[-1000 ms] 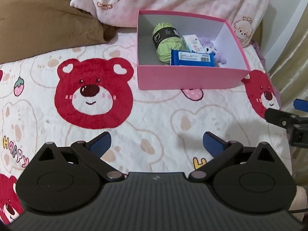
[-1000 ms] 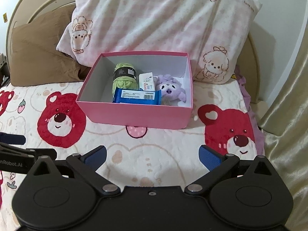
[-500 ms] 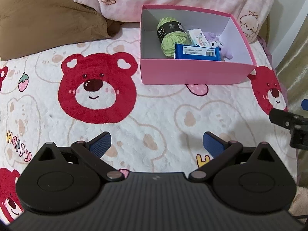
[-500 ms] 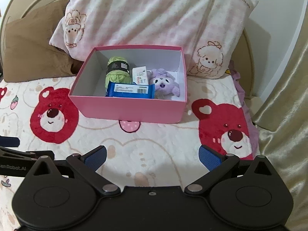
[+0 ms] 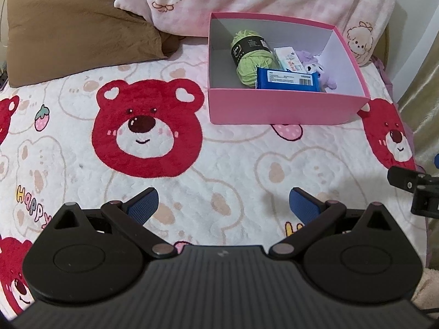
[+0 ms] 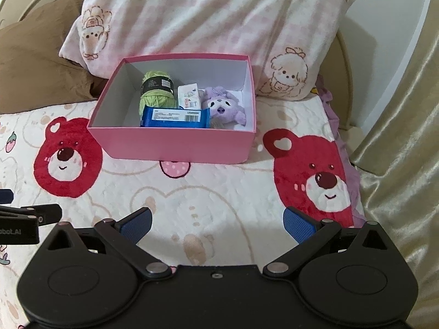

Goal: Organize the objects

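Jaws of the left gripper (image 5: 223, 204) stand wide apart with nothing between them, its blue pads (image 5: 144, 204) poised above the bear-print blanket (image 5: 219, 164). Likewise the right gripper (image 6: 216, 222) is spread wide and holds nothing, its blue pads (image 6: 299, 226) over the same blanket. Each tool shows at the edge of the other's view, side by side and apart. Farther ahead of both, a pink box (image 6: 175, 145) sits on the blanket, open-topped, touching neither gripper. Inside it lie a green yarn ball (image 6: 156, 93) at the left, a small white carton (image 6: 189, 97) beside it, a purple plush toy (image 6: 223, 107) at the right, and a blue packet (image 6: 175, 116) leaning at the near wall. Behind the box rest a pink pillow (image 6: 205, 19) and a brown pillow (image 5: 71, 22)
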### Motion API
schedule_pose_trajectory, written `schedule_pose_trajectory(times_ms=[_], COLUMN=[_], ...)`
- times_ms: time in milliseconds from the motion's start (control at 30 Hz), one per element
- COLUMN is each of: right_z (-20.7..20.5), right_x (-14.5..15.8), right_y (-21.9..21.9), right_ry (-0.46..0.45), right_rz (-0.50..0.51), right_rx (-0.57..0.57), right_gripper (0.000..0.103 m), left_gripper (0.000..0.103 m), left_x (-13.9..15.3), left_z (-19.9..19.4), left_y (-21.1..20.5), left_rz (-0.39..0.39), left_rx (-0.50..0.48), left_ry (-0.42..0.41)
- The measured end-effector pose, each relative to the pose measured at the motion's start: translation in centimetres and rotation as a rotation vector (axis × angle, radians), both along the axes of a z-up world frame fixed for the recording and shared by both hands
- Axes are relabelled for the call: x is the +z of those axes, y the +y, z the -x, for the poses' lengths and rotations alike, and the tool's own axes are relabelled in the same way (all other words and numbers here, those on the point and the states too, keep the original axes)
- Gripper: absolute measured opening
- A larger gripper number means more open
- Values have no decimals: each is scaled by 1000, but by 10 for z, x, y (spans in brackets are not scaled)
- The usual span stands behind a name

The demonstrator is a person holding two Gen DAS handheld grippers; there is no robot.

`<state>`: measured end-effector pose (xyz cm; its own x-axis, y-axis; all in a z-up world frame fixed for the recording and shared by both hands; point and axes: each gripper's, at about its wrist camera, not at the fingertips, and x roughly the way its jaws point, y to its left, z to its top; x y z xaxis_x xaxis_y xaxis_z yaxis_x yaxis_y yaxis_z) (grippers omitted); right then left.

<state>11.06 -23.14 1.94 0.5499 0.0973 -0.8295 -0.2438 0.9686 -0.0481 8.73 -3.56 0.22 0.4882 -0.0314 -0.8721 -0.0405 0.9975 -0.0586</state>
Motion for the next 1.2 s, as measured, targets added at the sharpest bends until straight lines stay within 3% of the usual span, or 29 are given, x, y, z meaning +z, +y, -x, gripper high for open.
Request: schedule_pose_trajectory(times_ms=[1200], right_z=[5], right_x=[0], right_y=[-1], right_ry=[-8], right_rz=[67], right_rx=[-9], right_gripper=[103], left_gripper=[103], left_x=[7], left_z=[5], left_y=[0], left_rz=[-29], left_rx=[-19], left_ry=[0])
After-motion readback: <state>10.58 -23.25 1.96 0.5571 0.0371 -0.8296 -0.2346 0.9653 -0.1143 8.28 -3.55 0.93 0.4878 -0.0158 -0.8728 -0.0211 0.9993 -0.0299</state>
